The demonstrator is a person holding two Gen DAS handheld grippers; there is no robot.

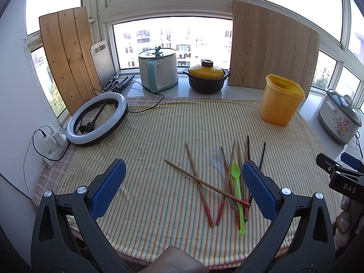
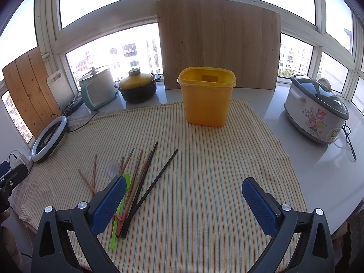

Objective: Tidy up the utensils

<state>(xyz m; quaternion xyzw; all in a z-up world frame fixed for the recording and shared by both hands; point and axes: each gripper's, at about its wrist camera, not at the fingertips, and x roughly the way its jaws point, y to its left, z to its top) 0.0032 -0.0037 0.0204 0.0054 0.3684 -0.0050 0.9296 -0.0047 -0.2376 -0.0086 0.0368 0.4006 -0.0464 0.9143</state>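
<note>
Left wrist view. The left gripper point(image 1: 183, 182) is hovering over the striped cloth point(image 1: 147, 136), jaws spread wide and holding nothing. The chopsticks point(image 1: 224, 182) are lying in a loose crossed pile just left of the gripper's right-hand pad, long axes mostly running from the near edge toward the window; two are fanning out to the left, red-tipped ends nearest the camera. A green spoon point(image 1: 236, 186) is lying among them, bowl pointing away, handle toward the near edge. A clear spoon point(image 1: 217, 158) is resting beside it, bowl also far. The yellow container point(image 1: 281, 100) is standing upright at the cloth's far right corner, well apart from the pile. Open cloth is stretching left of the pile toward the ring light point(image 1: 97, 119). The right gripper's body point(image 1: 341, 177) is showing at the right edge, lettered "DAS".

Right wrist view. The right gripper point(image 2: 183, 202) is hanging over bare cloth point(image 2: 204, 170), jaws released and empty. The pile point(image 2: 138, 179) is lying touching or just under its left pad, dark sticks angling up and right toward the container point(image 2: 207, 97), which is standing open-topped straight ahead. The flowered rice cooker point(image 2: 316, 109) is sitting off the cloth on the white counter point(image 2: 318, 170) at right.
</note>
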